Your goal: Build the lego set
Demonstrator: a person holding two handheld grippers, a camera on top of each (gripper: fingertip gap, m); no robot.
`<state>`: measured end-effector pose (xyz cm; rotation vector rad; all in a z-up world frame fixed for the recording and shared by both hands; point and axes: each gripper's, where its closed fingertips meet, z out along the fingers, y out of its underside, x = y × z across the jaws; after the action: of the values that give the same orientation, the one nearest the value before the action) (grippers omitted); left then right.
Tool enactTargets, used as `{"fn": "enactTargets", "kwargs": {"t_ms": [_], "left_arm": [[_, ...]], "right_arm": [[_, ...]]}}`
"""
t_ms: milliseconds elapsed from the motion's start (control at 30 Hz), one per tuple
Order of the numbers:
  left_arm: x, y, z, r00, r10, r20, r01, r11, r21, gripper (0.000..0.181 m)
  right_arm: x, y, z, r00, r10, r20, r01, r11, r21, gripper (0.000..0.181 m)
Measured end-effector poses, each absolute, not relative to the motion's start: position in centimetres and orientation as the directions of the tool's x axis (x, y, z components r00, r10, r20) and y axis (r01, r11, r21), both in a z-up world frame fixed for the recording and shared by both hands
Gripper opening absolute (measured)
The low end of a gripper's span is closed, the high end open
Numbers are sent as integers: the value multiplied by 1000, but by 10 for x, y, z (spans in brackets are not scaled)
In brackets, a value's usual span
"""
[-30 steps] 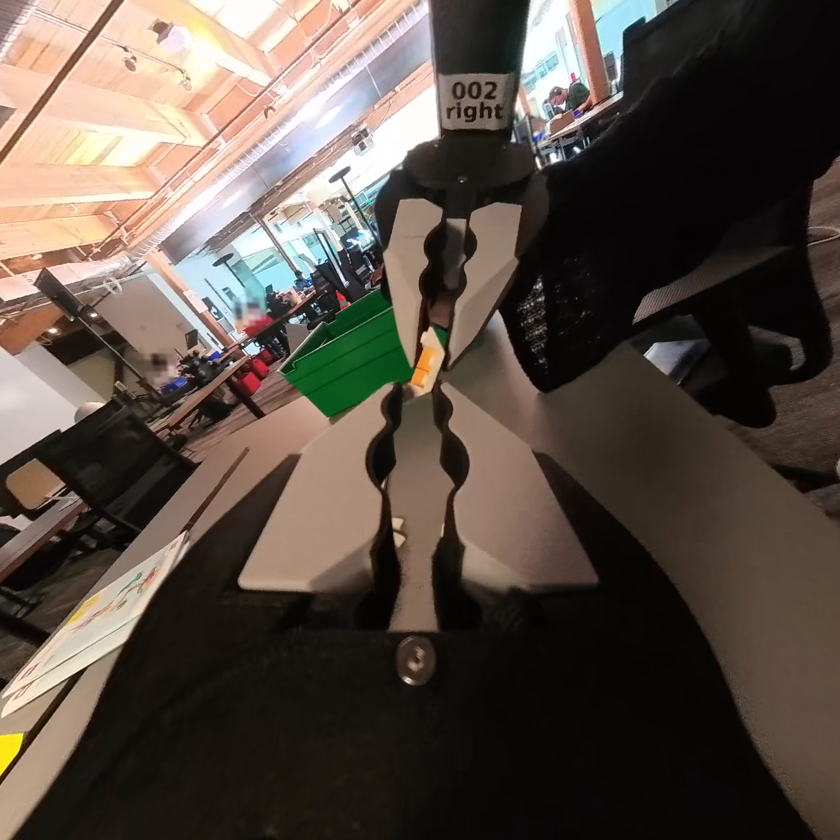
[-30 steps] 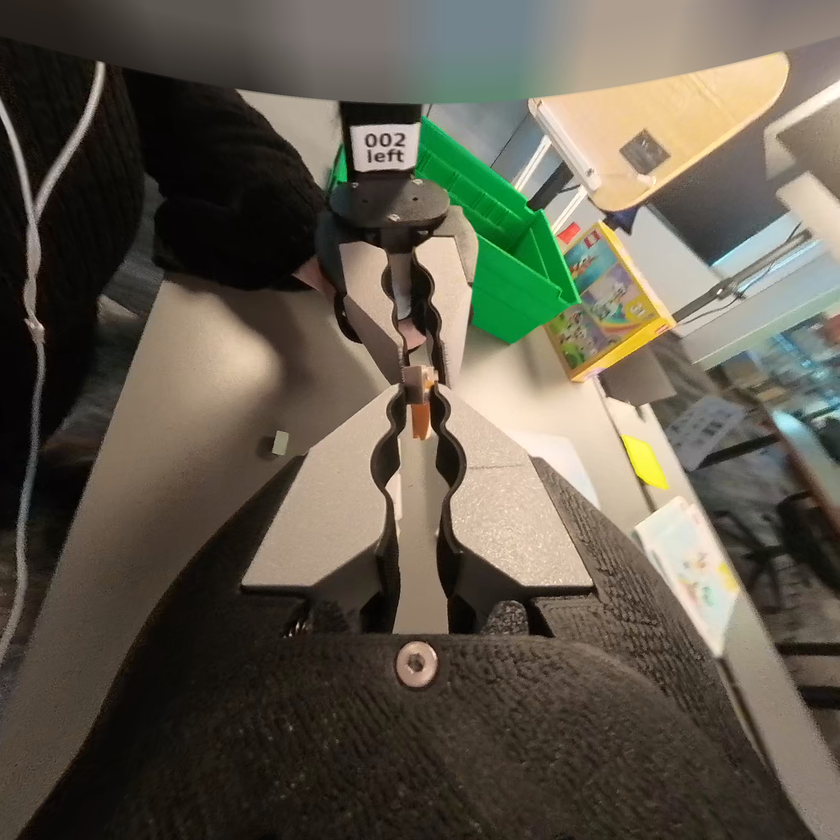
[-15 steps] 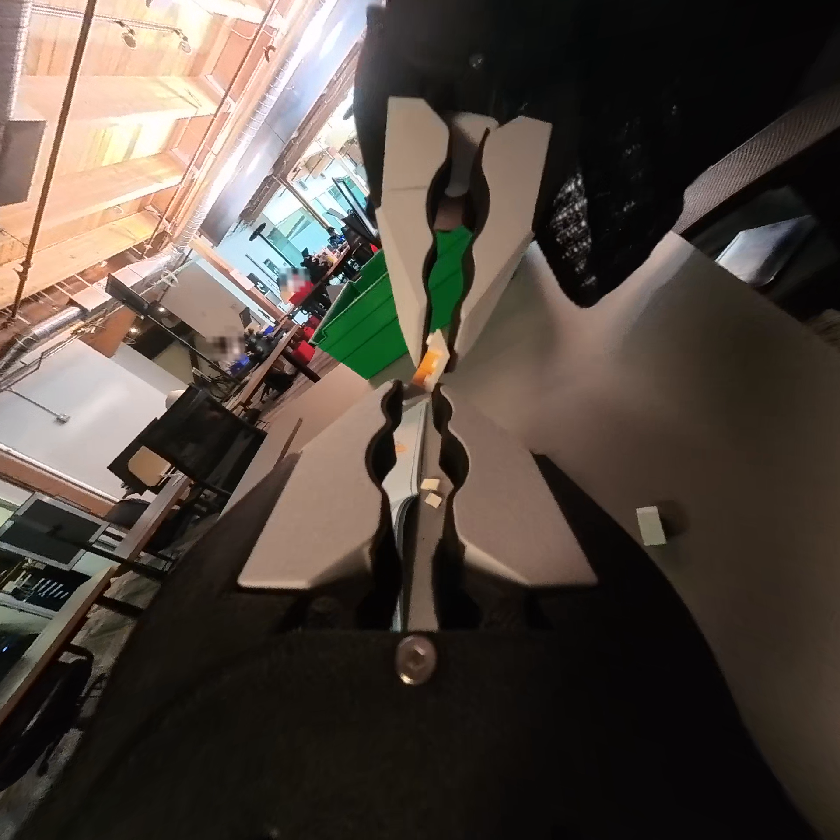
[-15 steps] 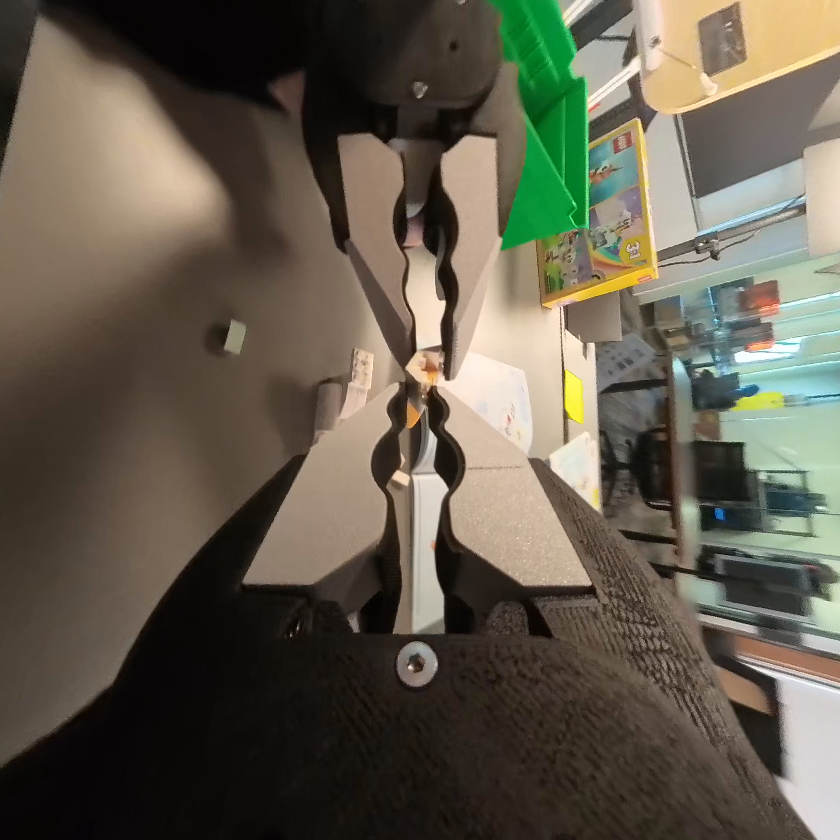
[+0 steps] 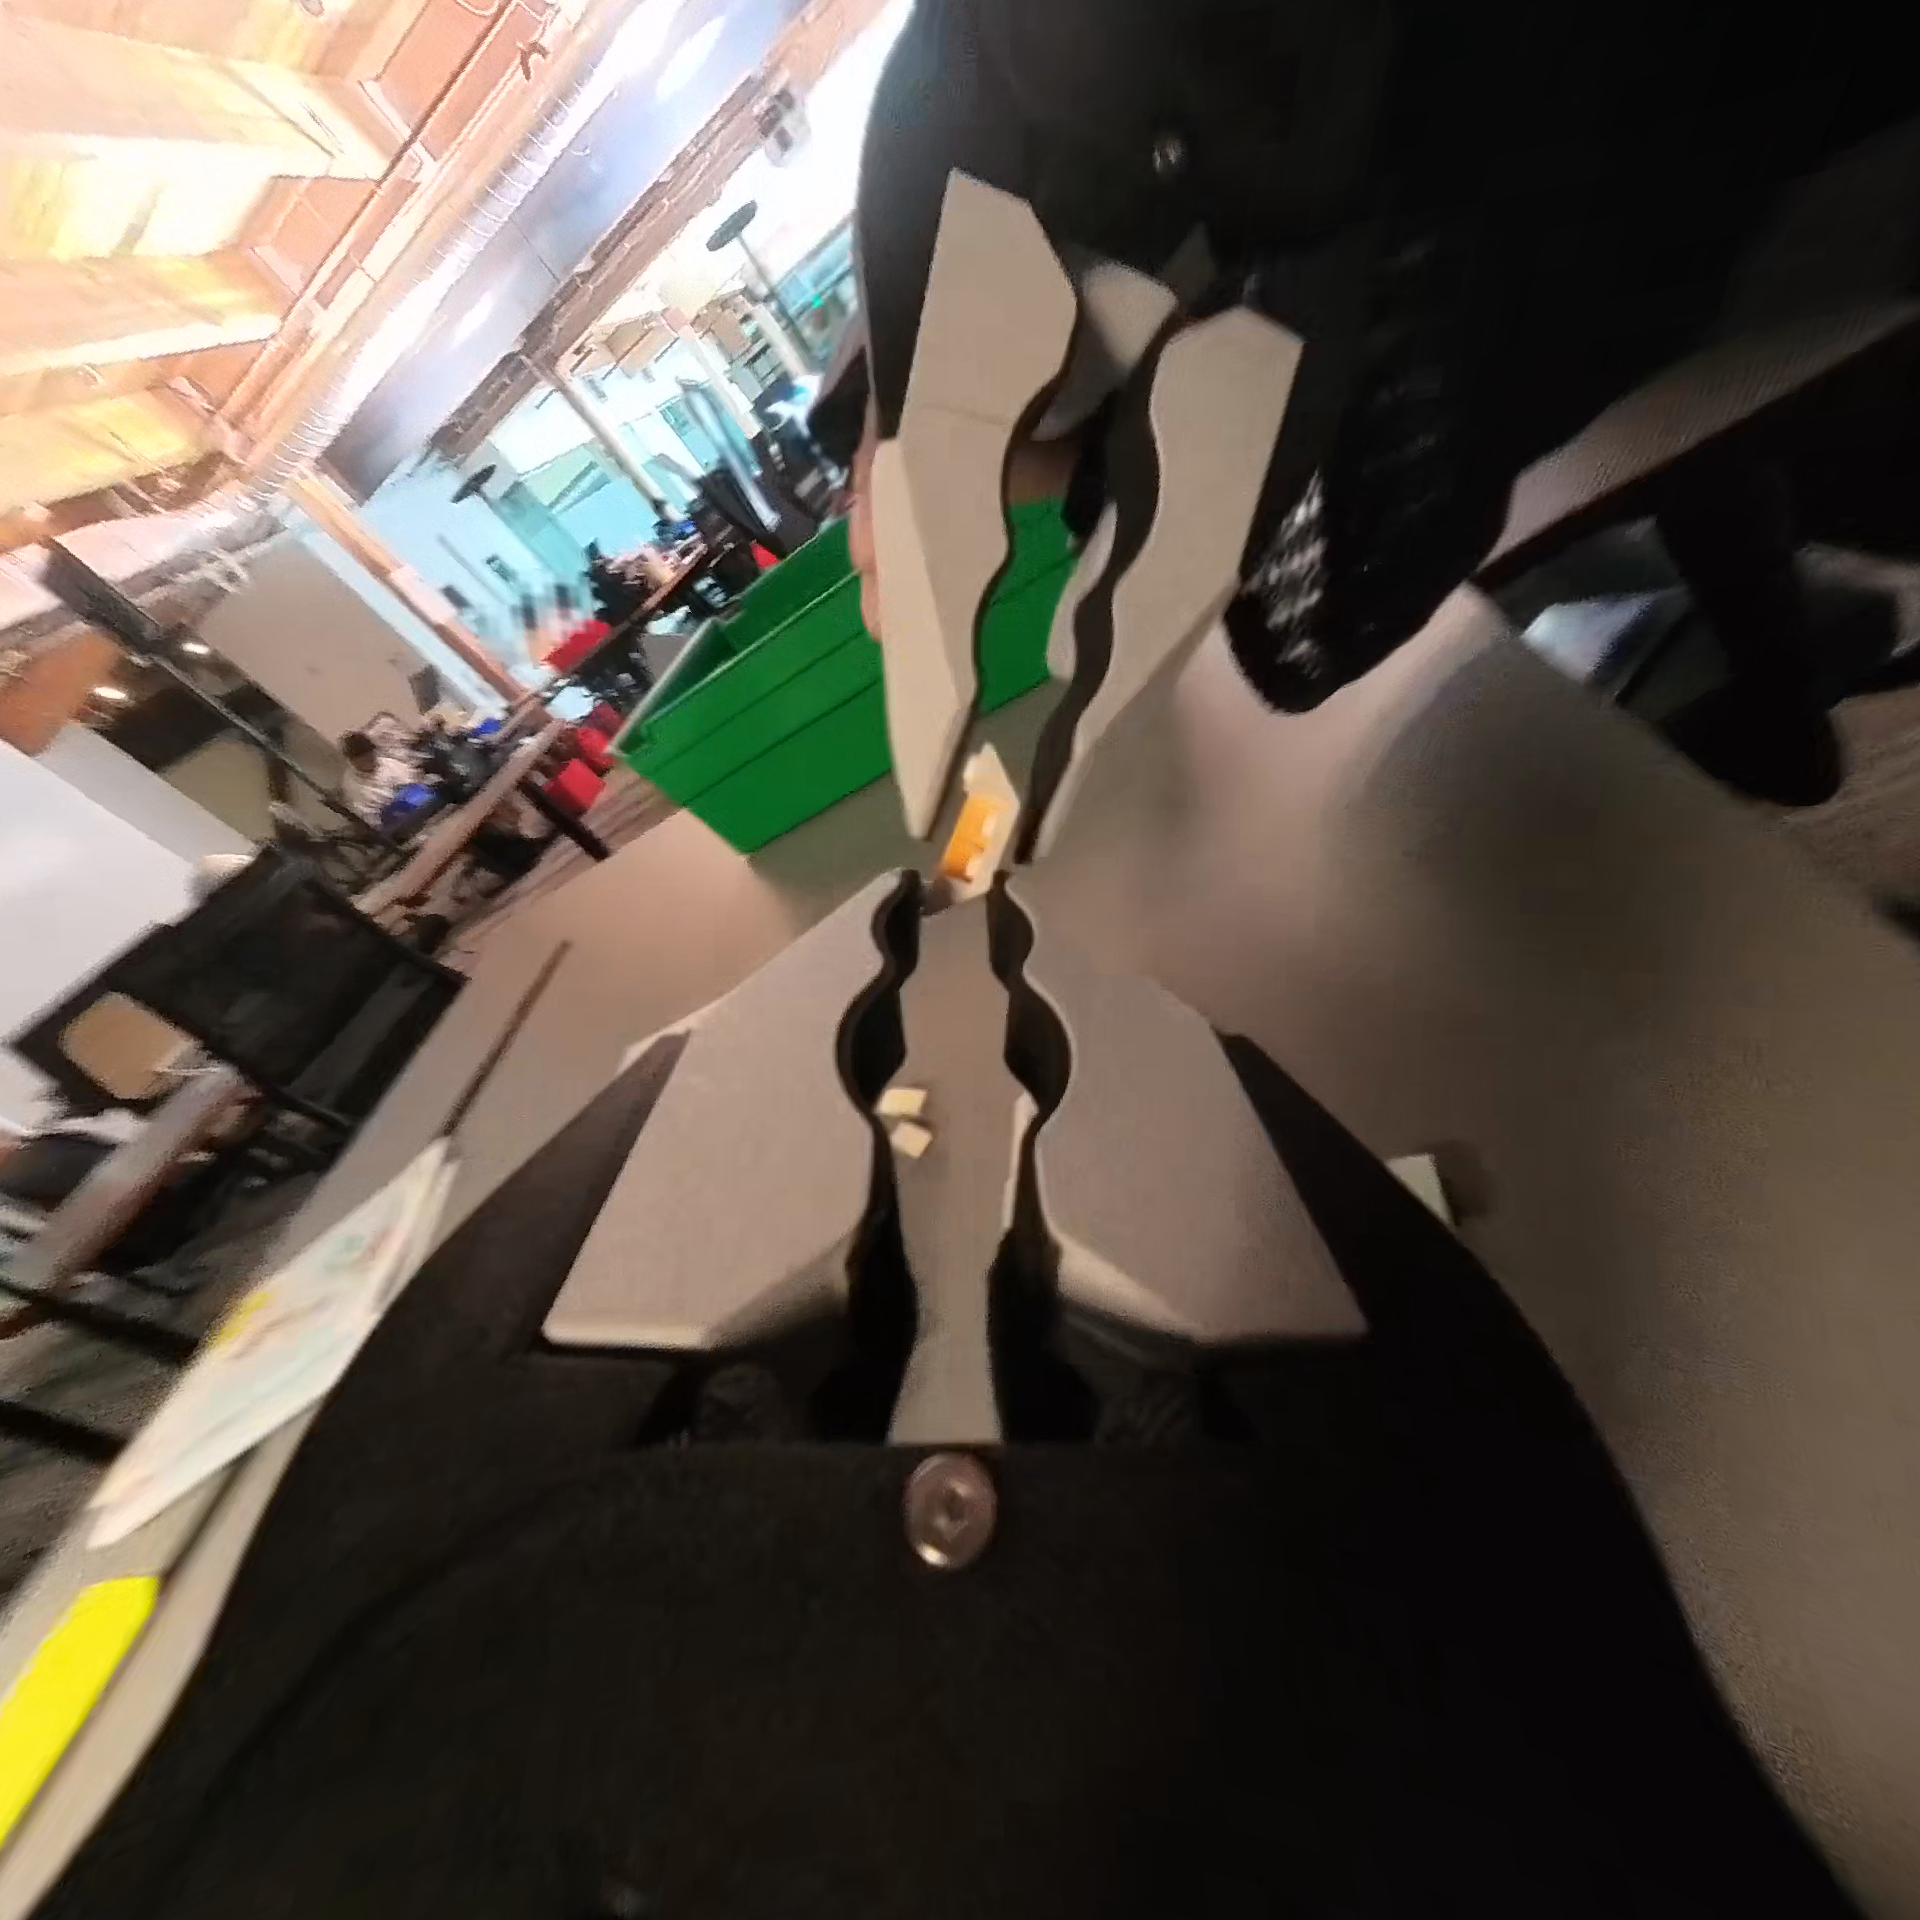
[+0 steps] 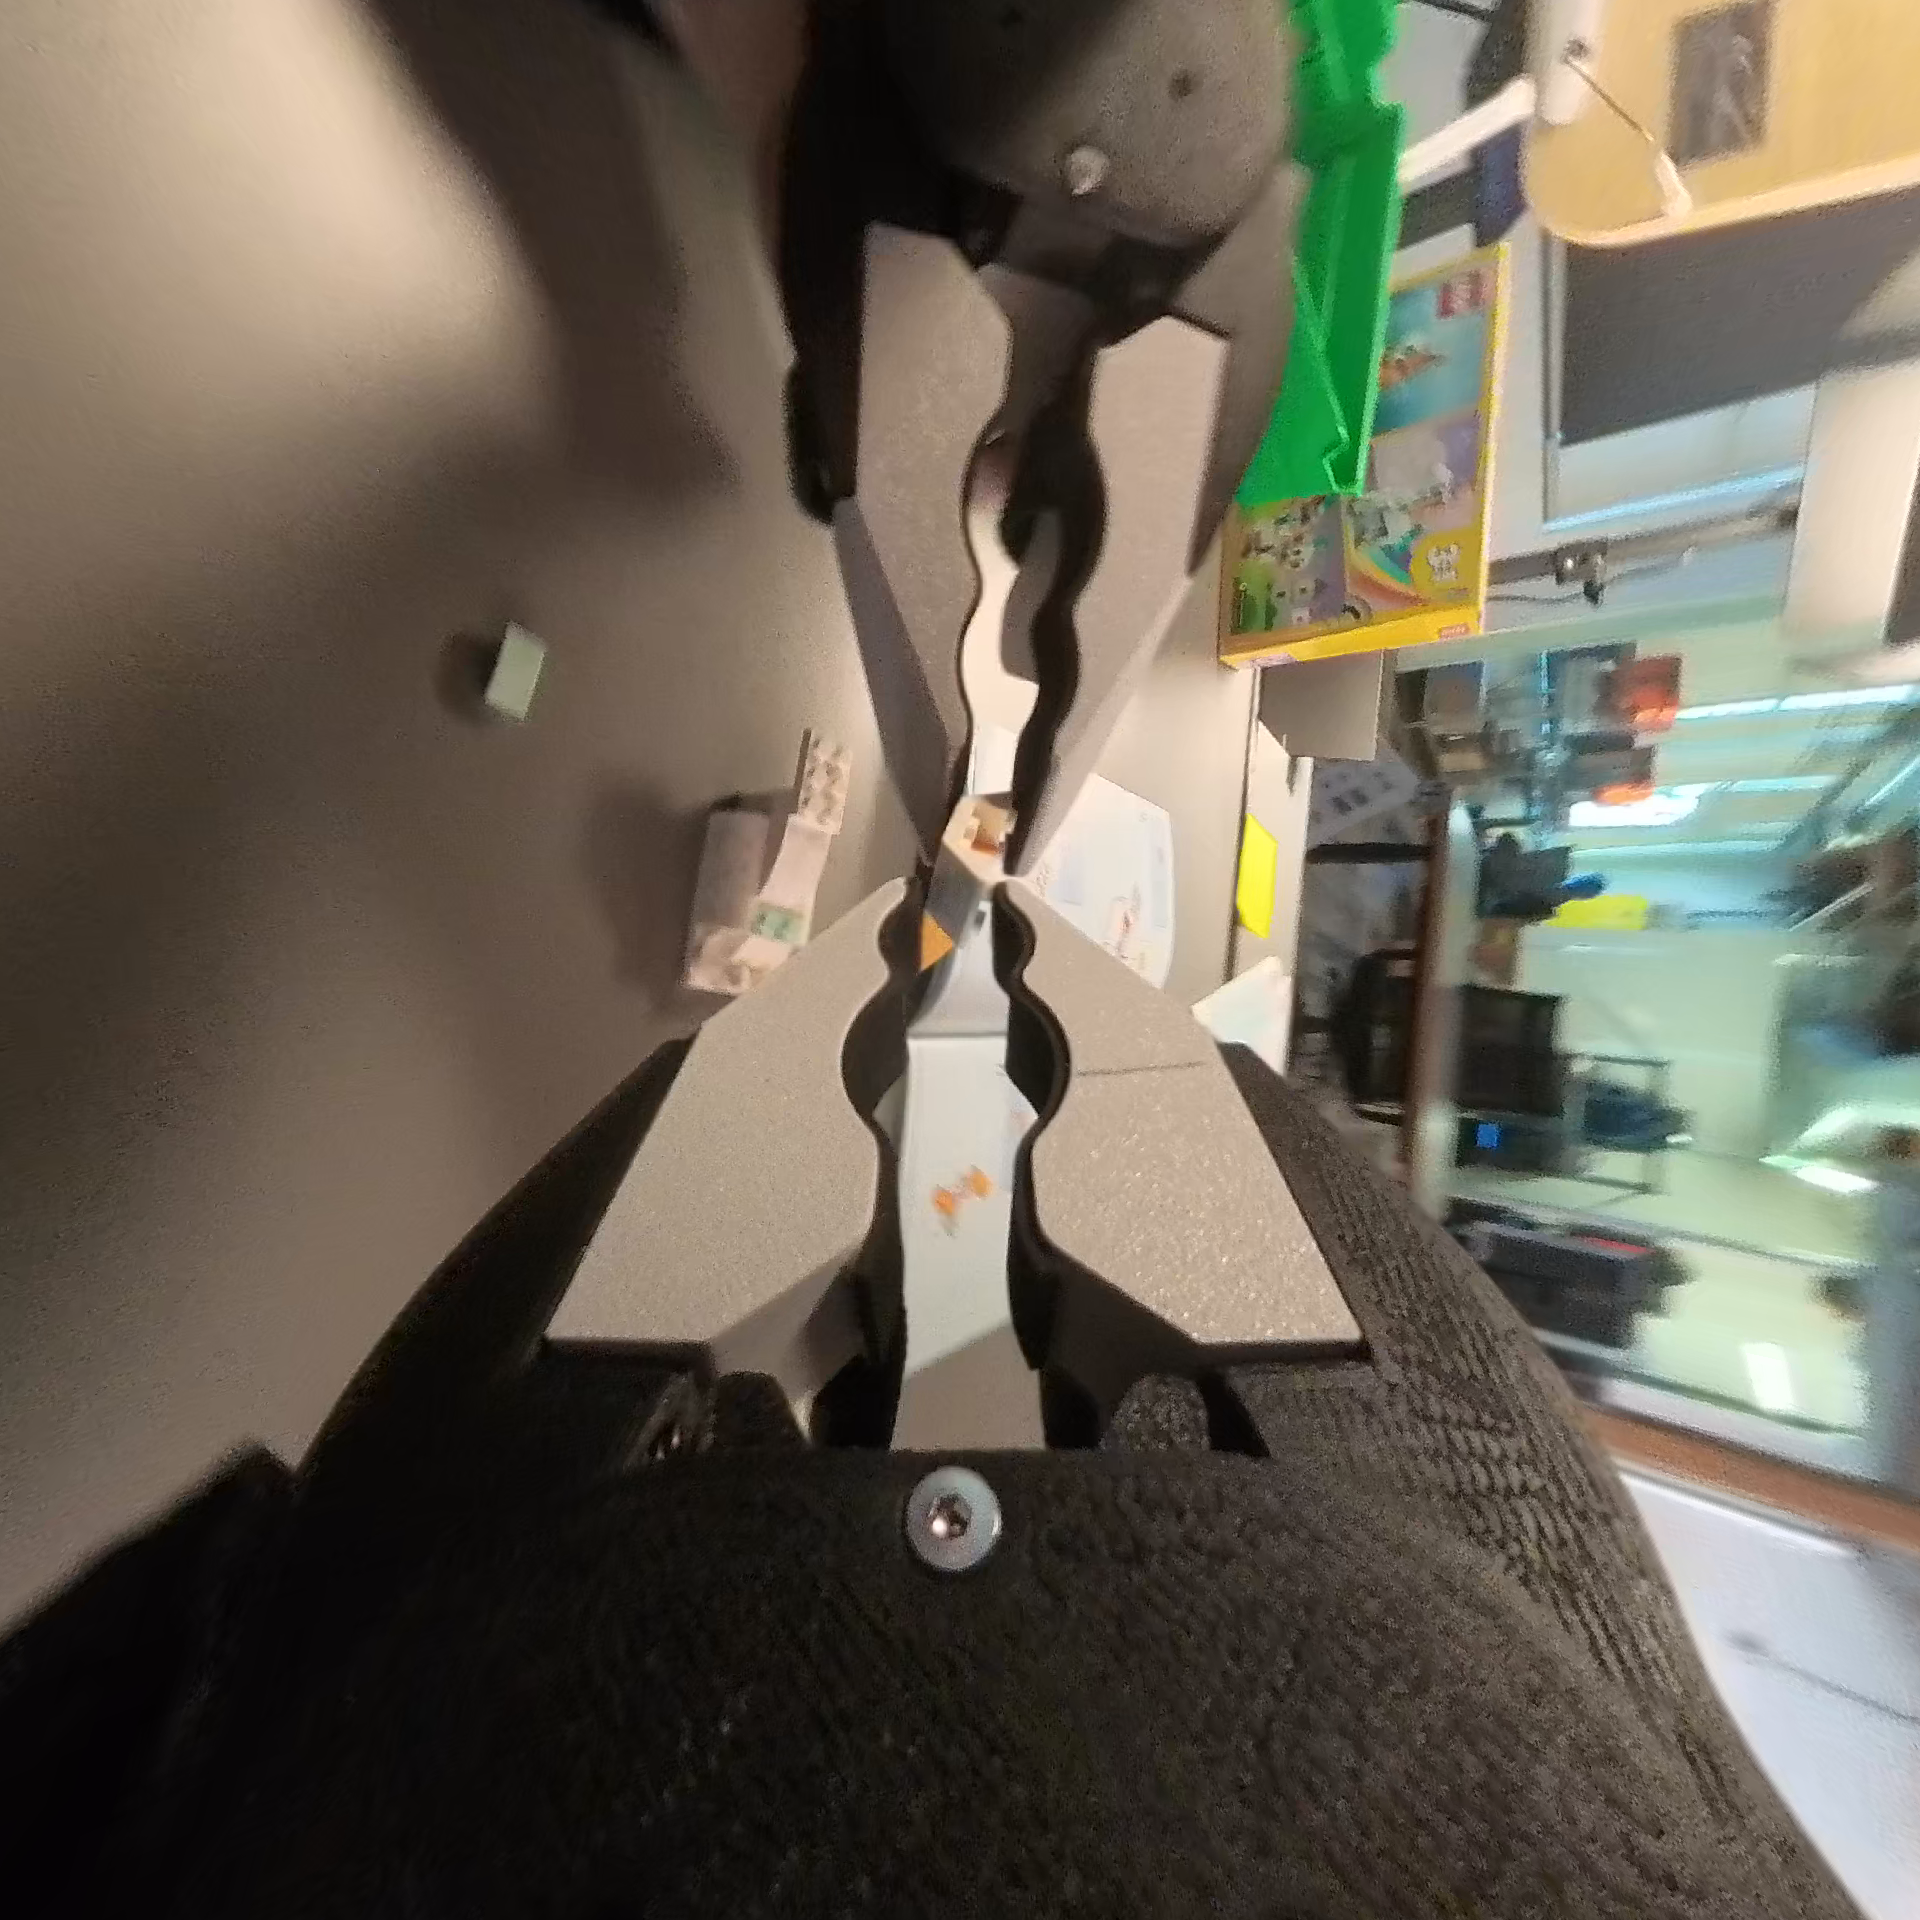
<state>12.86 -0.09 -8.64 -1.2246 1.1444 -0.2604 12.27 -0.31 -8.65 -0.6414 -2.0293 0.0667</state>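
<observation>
A small orange-and-white lego assembly (image 5: 975,826) is held above the grey table (image 5: 1507,1039) between both grippers, which meet tip to tip. My left gripper (image 5: 951,883) is nearly closed and grips the assembly's near end. In that view the right gripper comes in from above with its tips around the orange part. In the right wrist view my right gripper (image 6: 951,886) is shut on the orange part (image 6: 932,940), and the left gripper's tips pinch the tan-white part (image 6: 982,826) from above.
A green bin (image 5: 790,727) stands at the back, with a yellow lego box (image 6: 1361,499) beside it. A booklet (image 5: 281,1340) and a yellow note (image 5: 73,1683) lie at the table's edge. Loose pieces lie below: a pale brick (image 6: 520,675), white parts (image 6: 769,894) and two small chips (image 5: 904,1117). The tips of both grippers are at nearly the same place. The pale brick (image 6: 520,675) is about equally far from each gripper, around 10 cm.
Both grippers have stayed tip to tip on the assembly while tilting and rolling together. The left view has swung back, so the booklet shows again. The right view now looks down at the table.
</observation>
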Motion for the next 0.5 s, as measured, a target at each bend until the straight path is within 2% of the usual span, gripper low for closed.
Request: {"fn": "enactTargets", "kwargs": {"t_ms": [67, 133, 233, 300, 400, 500], "left_arm": [[129, -4, -81, 474, -744, -472, -312, 359, -880, 11], [128, -4, -78, 477, -758, -445, -281, 348, -894, 11], [128, -7, -75, 468, -772, -431, -255, 349, -902, 11], [130, -9, -75, 456, -773, -441, -257, 360, -897, 11], [132, -11, -74, 449, -769, -455, -254, 378, -890, 11], [131, -11, -72, 458, -779, -428, -232, 361, -903, 11]], "right_arm": [[124, 0, -89, -359, 551, 754, 438, 813, -385, 31], [127, 0, -93, -337, 647, 684, 460, 747, -480, 38], [126, -5, -90, -291, 736, 612, 428, 672, -605, 25], [125, -6, -87, -269, 768, 581, 415, 637, -649, 19], [123, -8, -83, -251, 781, 572, 399, 622, -673, 9], [123, -8, -81, -235, 762, 604, 407, 641, -650, 6]]}}
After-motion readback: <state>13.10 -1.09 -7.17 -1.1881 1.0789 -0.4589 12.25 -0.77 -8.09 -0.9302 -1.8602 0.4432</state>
